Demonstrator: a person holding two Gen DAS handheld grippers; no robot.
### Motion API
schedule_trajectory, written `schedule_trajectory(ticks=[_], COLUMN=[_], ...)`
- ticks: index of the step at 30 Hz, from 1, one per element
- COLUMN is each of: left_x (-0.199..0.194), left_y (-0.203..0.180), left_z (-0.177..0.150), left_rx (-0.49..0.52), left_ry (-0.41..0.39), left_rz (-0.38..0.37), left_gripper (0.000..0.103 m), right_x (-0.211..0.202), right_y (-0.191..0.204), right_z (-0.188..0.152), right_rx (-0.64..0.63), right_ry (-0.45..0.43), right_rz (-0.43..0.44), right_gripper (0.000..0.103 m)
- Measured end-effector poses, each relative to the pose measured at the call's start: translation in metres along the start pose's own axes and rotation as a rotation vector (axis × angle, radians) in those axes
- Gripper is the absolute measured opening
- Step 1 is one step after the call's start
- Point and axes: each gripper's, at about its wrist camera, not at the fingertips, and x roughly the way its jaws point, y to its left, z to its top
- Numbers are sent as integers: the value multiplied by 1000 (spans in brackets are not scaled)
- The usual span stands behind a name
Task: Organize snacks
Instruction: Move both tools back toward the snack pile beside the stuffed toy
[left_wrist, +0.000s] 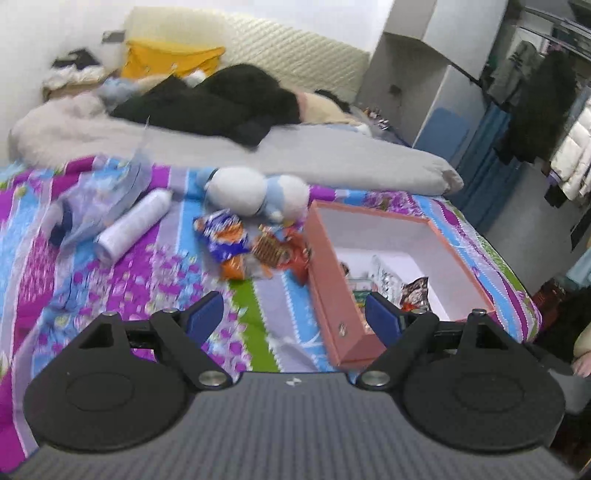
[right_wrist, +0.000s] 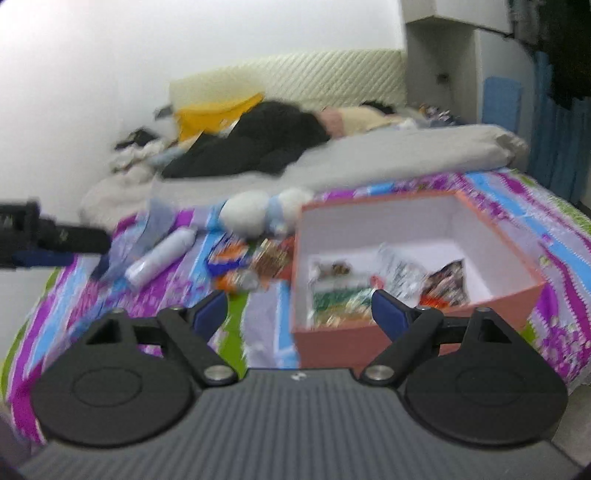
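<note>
While loose snack packets remain outside it, the salmon-pink cardboard box (left_wrist: 334, 291) lies open on the striped purple bedspread (left_wrist: 122, 280), ahead and right of the left gripper (left_wrist: 293, 317). A few packets already sit inside; it looks part filled. The crinkly blue-and-orange foil snack packets (left_wrist: 225, 243) lie in a small heap ahead of the left jaws, just left of the box wall. Judgement: light, soft, slippery film, contents crushable; best pinched at a sealed edge or across the flat middle, gently. A white cylindrical bottle (left_wrist: 133, 223) lies further left; a white-and-blue plush toy (left_wrist: 255, 194) sits behind the heap. Both grippers angle downward, jaws wide apart, empty. Right gripper (right_wrist: 299, 314) faces the box's near wall.
</note>
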Motion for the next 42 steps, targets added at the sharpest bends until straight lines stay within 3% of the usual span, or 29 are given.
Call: schedule_trajectory(ticks=[9, 18, 28, 37, 39, 42], left_x=[14, 56, 117, 185, 201, 222], left_y=[30, 59, 96, 126, 130, 136], left_z=[-4, 1, 13, 32, 35, 40], left_rx=[-64, -122, -195, -266, -266, -268], left_ry=[30, 91, 144, 154, 157, 161], left_rz=[31, 39, 39, 20, 21, 8], left_gripper=[87, 87, 87, 87, 87, 87], right_x=[14, 48, 99, 148, 158, 174], right_y=[21, 29, 57, 71, 73, 76], right_z=[-2, 1, 5, 9, 11, 12], right_rx=[-46, -88, -204, -254, -259, -260], right_ry=[10, 19, 60, 73, 74, 75], right_rz=[25, -5, 42, 23, 11, -5], right_gripper=[86, 86, 86, 86, 79, 77])
